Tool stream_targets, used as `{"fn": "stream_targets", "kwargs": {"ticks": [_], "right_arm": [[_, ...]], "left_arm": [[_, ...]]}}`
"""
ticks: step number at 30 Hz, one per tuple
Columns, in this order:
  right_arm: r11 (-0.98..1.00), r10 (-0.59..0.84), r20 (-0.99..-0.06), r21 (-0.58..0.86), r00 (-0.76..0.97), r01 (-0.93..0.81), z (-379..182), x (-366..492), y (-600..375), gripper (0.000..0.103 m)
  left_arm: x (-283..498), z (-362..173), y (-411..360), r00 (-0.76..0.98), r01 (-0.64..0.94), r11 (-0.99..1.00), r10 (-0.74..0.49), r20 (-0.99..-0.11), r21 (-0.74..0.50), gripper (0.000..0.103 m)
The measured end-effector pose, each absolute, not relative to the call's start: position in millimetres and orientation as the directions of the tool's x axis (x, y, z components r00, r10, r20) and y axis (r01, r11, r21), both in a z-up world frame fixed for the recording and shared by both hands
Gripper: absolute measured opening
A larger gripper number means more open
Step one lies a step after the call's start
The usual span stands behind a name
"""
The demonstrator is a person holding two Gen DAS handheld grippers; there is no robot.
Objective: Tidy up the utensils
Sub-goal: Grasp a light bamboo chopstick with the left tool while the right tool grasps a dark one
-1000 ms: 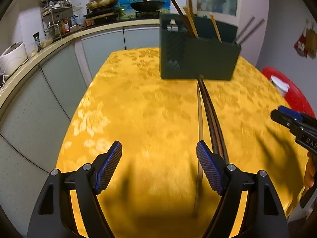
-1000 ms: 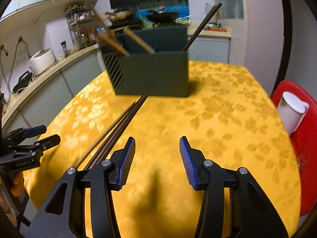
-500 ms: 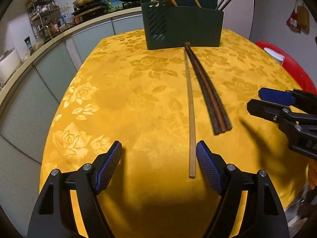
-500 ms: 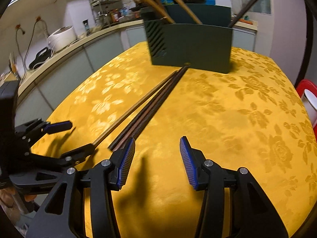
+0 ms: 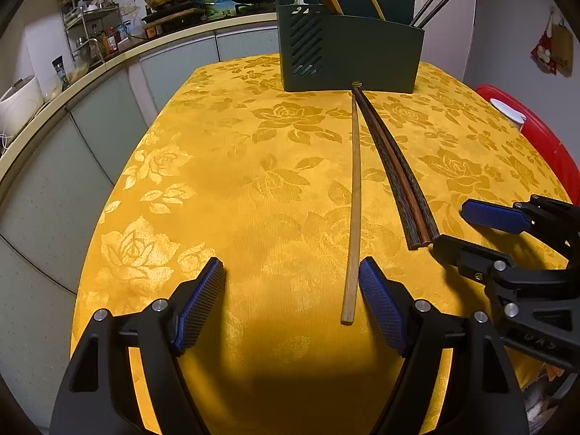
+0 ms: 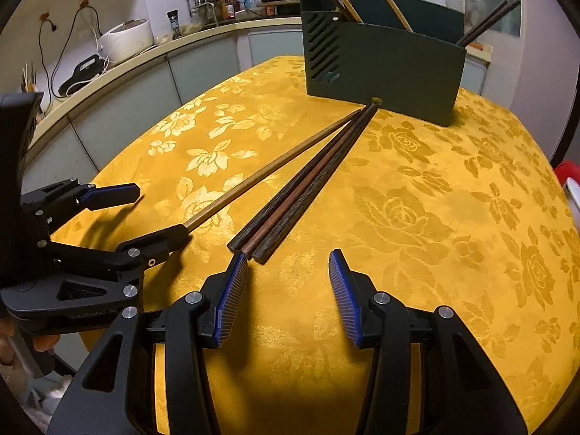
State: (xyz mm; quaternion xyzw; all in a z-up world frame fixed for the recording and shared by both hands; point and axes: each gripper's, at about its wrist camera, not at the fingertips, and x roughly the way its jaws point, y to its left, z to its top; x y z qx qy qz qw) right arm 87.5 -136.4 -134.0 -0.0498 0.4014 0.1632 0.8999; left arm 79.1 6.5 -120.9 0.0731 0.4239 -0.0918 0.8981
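Note:
A light wooden chopstick (image 5: 354, 195) and a bundle of dark chopsticks (image 5: 395, 170) lie on the yellow tablecloth, pointing at a dark green holder (image 5: 355, 54) with several chopsticks standing in it. My left gripper (image 5: 291, 272) is open low over the cloth. The light chopstick's near end lies between its jaws, close to the right finger and not pinched. My right gripper (image 6: 288, 259) is open just behind the near ends of the dark chopsticks (image 6: 301, 195), which lie in front of its left fingertip. Each gripper shows in the other's view: the right gripper (image 5: 456, 230), the left gripper (image 6: 152, 214).
The yellow floral table (image 5: 217, 181) drops off at its left and near edges. A red stool (image 5: 536, 134) with a white cup (image 5: 507, 112) stands to the right. A kitchen counter with a rice cooker (image 6: 127, 36) and a rack runs behind on the left.
Both grippers have come down and back toward the near ends of the chopsticks. The right gripper swung left toward the dark bundle. Both jaw widths are unchanged.

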Motion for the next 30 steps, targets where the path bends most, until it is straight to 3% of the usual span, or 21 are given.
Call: {"fn": "stream_targets", "kwargs": {"ticks": [6, 14, 22, 30], "right_arm": [[0.957, 0.224, -0.744, 0.045, 0.630, -0.288, -133, 89, -148, 0.046], [0.995, 0.085, -0.750, 0.024, 0.656, -0.101, -133, 83, -193, 0.046], [0.966, 0.228, -0.711, 0.078, 0.666, -0.248, -127, 87, -157, 0.046], [0.970, 0.168, -0.734, 0.002, 0.658, -0.245, -135, 95, -137, 0.046]], "left_arm": [[78, -121, 8, 0.622, 0.223, 0.974, -0.108, -0.775, 0.043, 0.074], [77, -122, 8, 0.626, 0.217, 0.975, -0.109, -0.772, 0.038, 0.074], [76, -122, 8, 0.626, 0.210, 0.977, -0.104, -0.773, 0.039, 0.074], [74, -121, 7, 0.629, 0.207, 0.977, -0.099, -0.771, 0.044, 0.074]]}}
